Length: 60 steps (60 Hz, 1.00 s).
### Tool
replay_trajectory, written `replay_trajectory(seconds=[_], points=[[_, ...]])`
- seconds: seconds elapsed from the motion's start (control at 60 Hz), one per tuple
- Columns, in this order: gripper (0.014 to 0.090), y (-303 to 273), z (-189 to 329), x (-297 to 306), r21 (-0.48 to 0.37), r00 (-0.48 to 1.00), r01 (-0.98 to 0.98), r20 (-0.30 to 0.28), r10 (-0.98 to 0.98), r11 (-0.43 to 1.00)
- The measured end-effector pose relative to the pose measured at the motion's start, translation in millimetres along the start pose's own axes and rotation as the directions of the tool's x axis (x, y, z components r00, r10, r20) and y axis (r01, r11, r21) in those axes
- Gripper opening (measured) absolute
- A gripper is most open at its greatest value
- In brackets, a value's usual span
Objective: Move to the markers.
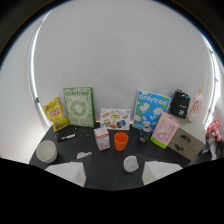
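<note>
The approach step seems in hand: the gripper (112,172) hangs above the dark desk (107,167), its fingers (70,172) open and empty. The markers (66,135) lie at ten o'clock, beside the yellow snack bag (56,114). Next, steer left past the orange cup (120,141). A white wall (120,55) stands behind.

On the dark table (107,165) stand two Onlytree paper packs, one green (79,106) and one blue (149,111). There is one orange cup (120,141), one yellow snack bag (55,114), one pink box (165,129), and two white round containers (46,150) (130,163).
</note>
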<state>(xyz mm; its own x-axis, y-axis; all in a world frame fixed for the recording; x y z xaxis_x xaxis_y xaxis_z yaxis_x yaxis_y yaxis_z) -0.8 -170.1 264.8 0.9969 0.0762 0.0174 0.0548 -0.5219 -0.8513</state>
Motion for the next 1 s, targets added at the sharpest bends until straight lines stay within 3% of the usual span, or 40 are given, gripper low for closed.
replay_trajectory(seconds=[0.283, 0.517, 0.717, 1.0], points=[[0.0847, 30, 0, -22, -0.065, 1.000, -0.011, 0.009, 0.012, 0.998], [0.0848, 53, 27, -106, -0.123, 0.997, 0.012, 0.081, -0.002, 0.992], [0.0849, 30, 93, -205, -0.108, 0.992, 0.031, 0.129, -0.017, 0.994], [0.0853, 11, 224, -297, -0.140, 0.996, 0.026, 0.084, -0.014, 0.990]])
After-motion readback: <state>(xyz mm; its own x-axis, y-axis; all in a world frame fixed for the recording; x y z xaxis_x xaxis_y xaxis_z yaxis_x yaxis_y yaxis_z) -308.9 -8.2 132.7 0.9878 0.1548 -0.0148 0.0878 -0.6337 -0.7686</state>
